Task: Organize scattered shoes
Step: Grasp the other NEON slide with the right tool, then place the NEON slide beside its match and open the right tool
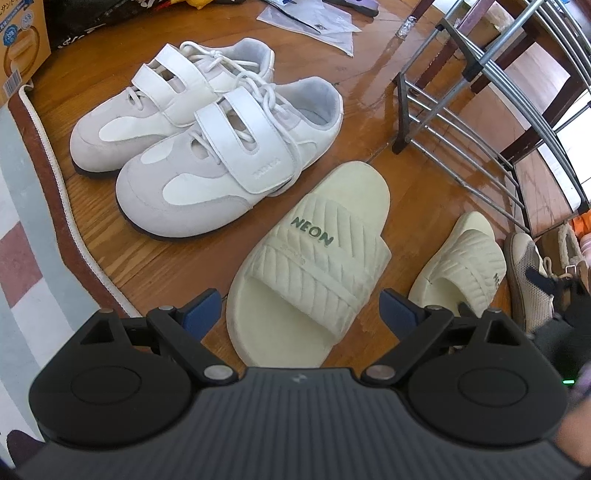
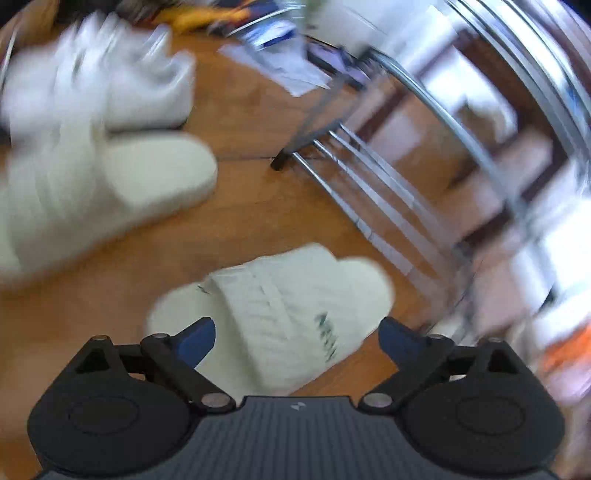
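Observation:
A pair of white strap sneakers (image 1: 207, 136) stands side by side on the wooden floor. A cream "NEON" slide (image 1: 314, 258) lies just ahead of my open, empty left gripper (image 1: 299, 310). Its mate (image 1: 461, 266) lies to the right, turned another way. In the blurred right wrist view, that second slide (image 2: 280, 314) sits between the fingers of my open right gripper (image 2: 295, 339), the first slide (image 2: 103, 199) is at the left, and the sneakers (image 2: 110, 74) are behind it.
A metal shoe rack (image 1: 480, 110) stands at the right and also shows in the right wrist view (image 2: 388, 177). A mesh shoe (image 1: 528, 280) lies at the far right. A rug with a white cord edge (image 1: 48, 166) is at the left. Papers (image 1: 314, 22) lie at the back.

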